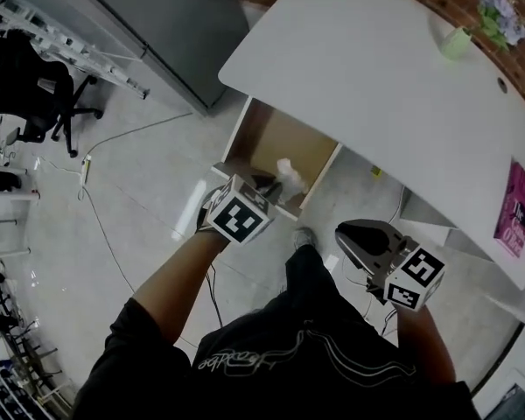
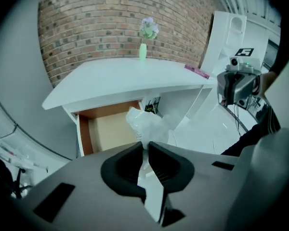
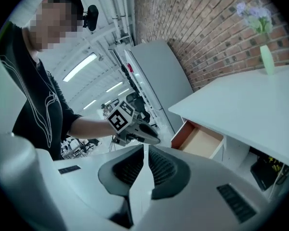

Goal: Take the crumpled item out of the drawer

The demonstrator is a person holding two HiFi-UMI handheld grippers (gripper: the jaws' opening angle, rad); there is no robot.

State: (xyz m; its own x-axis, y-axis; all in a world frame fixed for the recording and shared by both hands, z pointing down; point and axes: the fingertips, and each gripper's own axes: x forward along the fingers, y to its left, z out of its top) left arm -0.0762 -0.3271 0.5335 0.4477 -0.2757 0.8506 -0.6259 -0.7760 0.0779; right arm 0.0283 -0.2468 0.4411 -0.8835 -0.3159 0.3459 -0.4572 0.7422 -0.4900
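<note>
The drawer (image 1: 284, 143) under the white desk (image 1: 376, 68) stands pulled open, its wooden bottom (image 2: 111, 131) bare. The crumpled item (image 2: 145, 124), a wad of thin white plastic or paper, sticks out from my left gripper (image 2: 145, 146), which is shut on its lower end. In the head view the crumpled item (image 1: 290, 175) hangs over the drawer's front part, just past my left gripper (image 1: 264, 184). My right gripper (image 1: 345, 233) is held lower right, away from the drawer. In the right gripper view my right gripper (image 3: 145, 149) is shut with nothing between its jaws.
A green vase with purple flowers (image 1: 462, 38) and a pink booklet (image 1: 514, 208) sit on the desk. A grey cabinet (image 1: 171, 24) stands left of the desk. An office chair (image 1: 35, 94) and a cable (image 1: 101, 226) are on the floor at left.
</note>
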